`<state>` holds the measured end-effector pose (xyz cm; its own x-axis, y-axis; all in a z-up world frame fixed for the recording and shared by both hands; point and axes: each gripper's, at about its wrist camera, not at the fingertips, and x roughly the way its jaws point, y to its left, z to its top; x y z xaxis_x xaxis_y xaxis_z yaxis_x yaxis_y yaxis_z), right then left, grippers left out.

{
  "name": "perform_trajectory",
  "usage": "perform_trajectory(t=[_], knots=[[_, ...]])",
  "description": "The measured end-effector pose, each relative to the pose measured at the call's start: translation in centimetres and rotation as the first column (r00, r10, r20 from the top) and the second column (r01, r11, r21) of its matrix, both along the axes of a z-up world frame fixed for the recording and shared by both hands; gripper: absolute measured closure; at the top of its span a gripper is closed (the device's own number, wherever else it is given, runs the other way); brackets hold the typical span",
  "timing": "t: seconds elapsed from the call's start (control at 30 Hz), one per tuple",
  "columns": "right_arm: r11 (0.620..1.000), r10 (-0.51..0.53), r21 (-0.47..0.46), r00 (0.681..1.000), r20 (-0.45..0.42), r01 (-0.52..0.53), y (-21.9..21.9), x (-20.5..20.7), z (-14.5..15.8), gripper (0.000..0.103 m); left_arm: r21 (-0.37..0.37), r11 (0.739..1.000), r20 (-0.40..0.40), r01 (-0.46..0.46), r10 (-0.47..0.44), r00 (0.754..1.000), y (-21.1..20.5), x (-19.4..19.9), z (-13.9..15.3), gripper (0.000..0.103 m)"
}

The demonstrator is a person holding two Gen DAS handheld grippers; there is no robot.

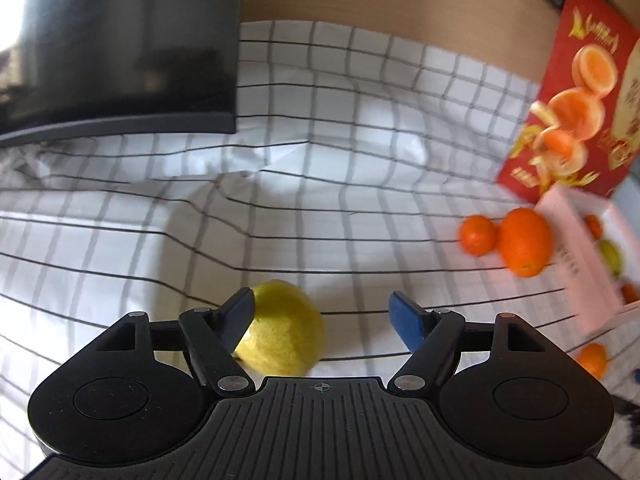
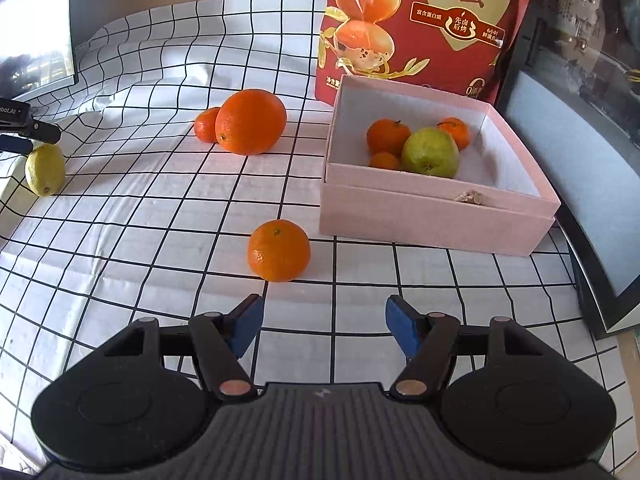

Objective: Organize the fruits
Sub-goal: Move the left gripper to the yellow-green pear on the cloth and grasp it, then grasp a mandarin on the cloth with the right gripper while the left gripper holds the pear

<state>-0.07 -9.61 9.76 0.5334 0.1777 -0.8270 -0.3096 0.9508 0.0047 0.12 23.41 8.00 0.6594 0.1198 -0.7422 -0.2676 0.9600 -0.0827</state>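
A yellow lemon [image 1: 286,330] lies on the checked cloth between the jaws of my left gripper [image 1: 322,322], close against the left pad; the right pad stands well clear, so the gripper is open. The same lemon [image 2: 45,170] shows at the far left of the right wrist view, under the left gripper's dark fingers [image 2: 40,130]. My right gripper [image 2: 324,326] is open and empty, just short of a mandarin [image 2: 279,251]. A large orange [image 2: 251,121] and a small mandarin [image 2: 207,124] sit together further back. The pink box [image 2: 436,220] holds a green fruit [image 2: 431,152] and three mandarins.
A red snack bag [image 2: 420,20] stands behind the box. A dark screen [image 1: 116,48] stands at the back left, and a dark framed panel [image 2: 568,184] runs along the right of the cloth. The checked cloth [image 2: 160,220] is wrinkled near the lemon.
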Motion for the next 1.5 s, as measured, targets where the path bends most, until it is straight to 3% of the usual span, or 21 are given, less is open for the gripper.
perform_trajectory(t=[0.13, 0.3, 0.43, 0.7, 0.83, 1.13, 1.3, 1.5], knots=[[1.0, 0.005, 0.0, 1.0, 0.001, -0.005, 0.0, -0.1, 0.1, 0.035, 0.054, 0.996, -0.049, -0.076, 0.078, 0.996, 1.4, 0.1, -1.2, 0.024], [1.0, -0.008, -0.006, 1.0, -0.012, 0.008, -0.2, -0.1, -0.1, 0.035, -0.002, 0.994, -0.063, -0.112, 0.111, 0.992, 3.8, 0.0, -1.8, 0.025], [1.0, -0.017, -0.005, 1.0, -0.022, 0.017, -0.4, -0.1, -0.3, 0.035, -0.08, 0.99, -0.117, -0.118, 0.108, 0.987, 5.2, 0.4, -3.4, 0.032], [1.0, -0.023, -0.01, 0.999, -0.024, 0.023, -0.5, -0.4, -0.2, 0.035, -0.129, 0.982, -0.062, -0.138, 0.131, 0.989, 5.4, 0.6, -4.0, 0.035], [1.0, -0.027, -0.012, 0.999, -0.029, 0.027, -0.6, -0.6, -0.2, 0.035, -0.119, 0.983, -0.064, -0.137, 0.13, 0.989, 5.5, 1.1, -4.1, 0.036], [0.999, -0.04, -0.018, 0.999, -0.027, 0.04, -1.0, -1.2, 0.0, 0.035, -0.056, 0.989, -0.064, -0.135, 0.132, 0.989, 4.4, 1.1, -4.3, 0.037], [0.999, -0.041, -0.015, 0.999, -0.022, 0.041, -1.2, -1.4, 0.1, 0.035, -0.146, 0.982, -0.052, -0.115, 0.109, 0.993, 3.6, 0.0, -4.5, 0.037], [0.999, -0.033, -0.006, 0.999, -0.029, 0.033, -1.1, -1.4, -0.1, 0.035, -0.165, 0.986, -0.042, -0.01, 0.003, 0.999, -2.1, -1.7, -3.8, 0.037]])
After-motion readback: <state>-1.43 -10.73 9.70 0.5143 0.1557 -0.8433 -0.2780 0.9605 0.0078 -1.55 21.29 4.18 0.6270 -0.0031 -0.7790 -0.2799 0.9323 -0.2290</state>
